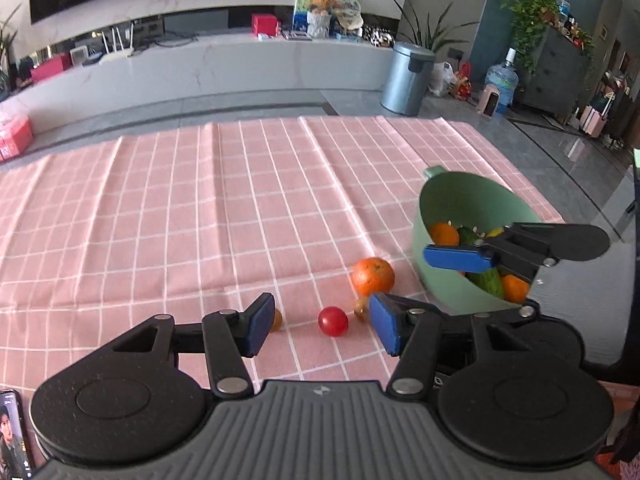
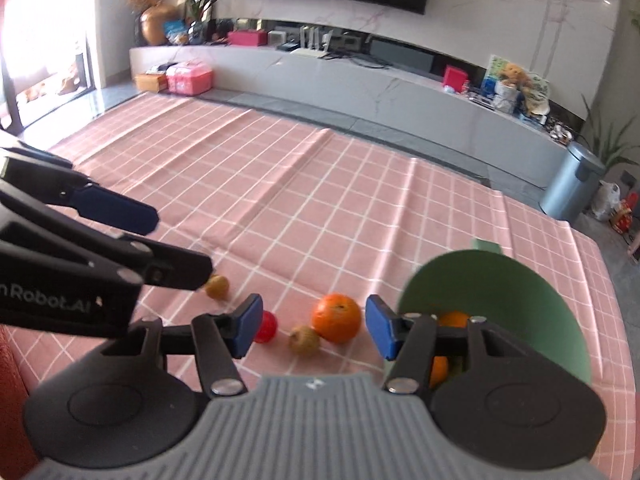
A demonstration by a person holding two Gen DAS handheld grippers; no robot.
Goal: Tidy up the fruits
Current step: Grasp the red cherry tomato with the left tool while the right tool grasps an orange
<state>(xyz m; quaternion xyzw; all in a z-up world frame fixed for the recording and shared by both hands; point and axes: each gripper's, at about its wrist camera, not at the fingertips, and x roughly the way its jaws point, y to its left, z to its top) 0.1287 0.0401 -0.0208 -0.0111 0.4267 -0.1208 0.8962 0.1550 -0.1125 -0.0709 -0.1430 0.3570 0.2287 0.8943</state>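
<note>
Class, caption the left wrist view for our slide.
Open left gripper above round red tomato and orange beside tipped green plastic bowl.

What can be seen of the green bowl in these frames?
The green bowl is pale matte green, plastic by its look, with a tab handle on its far rim. It is tipped on the pink checked cloth, its opening facing the cameras. Inside lie oranges and a cucumber. The right claw reaches across its mouth in the left wrist view; whether it touches the bowl is unclear.
</note>
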